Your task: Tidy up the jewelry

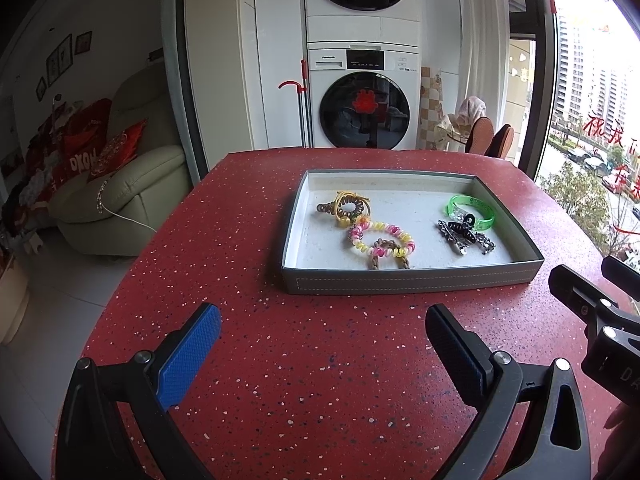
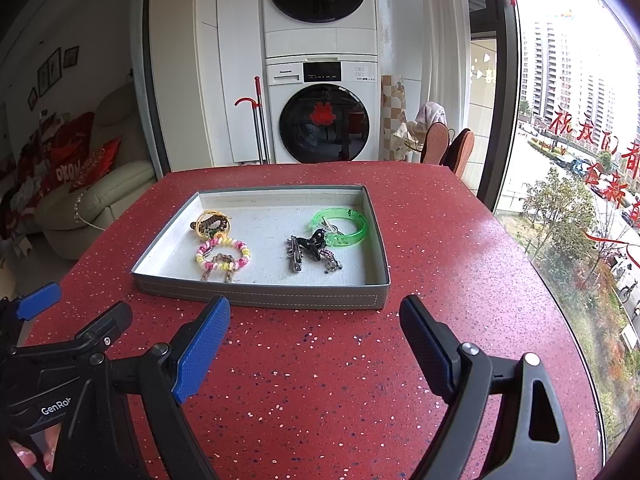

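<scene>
Red speckled table (image 1: pixel 280 360); grey tray (image 1: pixel 400 280), white lining; green bangle (image 1: pixel 472 210); blue-padded tools.

Grey tray (image 2: pixel 256 294) holds coil hair ties (image 2: pixel 222 256) left; green bangle (image 2: pixel 340 222), black claw clip (image 2: pixel 310 246) right.

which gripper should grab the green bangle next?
Right, probably. The green bangle lies at the tray's right end, nearer the right gripper. The left gripper, also open and empty, would have to cross the hair ties.

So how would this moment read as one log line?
left hand-held gripper: open | right hand-held gripper: open | tray: holds jewelry | contact: none
</scene>
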Tool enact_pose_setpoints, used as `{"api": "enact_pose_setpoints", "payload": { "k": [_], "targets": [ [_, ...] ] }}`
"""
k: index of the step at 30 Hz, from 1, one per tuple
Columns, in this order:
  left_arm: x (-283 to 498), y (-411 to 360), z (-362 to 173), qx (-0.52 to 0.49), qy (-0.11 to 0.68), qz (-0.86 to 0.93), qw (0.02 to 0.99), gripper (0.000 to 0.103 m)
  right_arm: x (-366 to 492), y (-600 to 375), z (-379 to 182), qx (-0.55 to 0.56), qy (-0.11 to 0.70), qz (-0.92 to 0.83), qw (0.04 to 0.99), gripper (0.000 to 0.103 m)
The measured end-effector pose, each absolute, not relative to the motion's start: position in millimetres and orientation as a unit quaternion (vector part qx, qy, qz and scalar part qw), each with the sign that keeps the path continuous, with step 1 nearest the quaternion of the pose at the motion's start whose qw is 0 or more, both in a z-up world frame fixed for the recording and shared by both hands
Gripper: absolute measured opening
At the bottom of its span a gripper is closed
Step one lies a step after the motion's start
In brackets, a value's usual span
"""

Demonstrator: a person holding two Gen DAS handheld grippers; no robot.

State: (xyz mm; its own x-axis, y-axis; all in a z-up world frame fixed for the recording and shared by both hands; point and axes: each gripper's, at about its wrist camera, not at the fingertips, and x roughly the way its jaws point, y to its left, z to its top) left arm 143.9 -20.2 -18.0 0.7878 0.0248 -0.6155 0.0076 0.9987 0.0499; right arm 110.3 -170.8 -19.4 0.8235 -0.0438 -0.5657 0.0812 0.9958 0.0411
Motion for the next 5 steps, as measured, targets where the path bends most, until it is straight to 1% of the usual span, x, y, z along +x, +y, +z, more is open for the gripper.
{"api": "enact_pose_setpoints", "payload": {
  "k": [5],
  "targets": [
    [143.5, -21.3, -17.5, 0.026, 0.325, 0.004, 0.945, 0.103, 110.6, -171.2, -19.3, 0.033, 0.296, -0.033, 0.954, 0.089]
  ]
}}
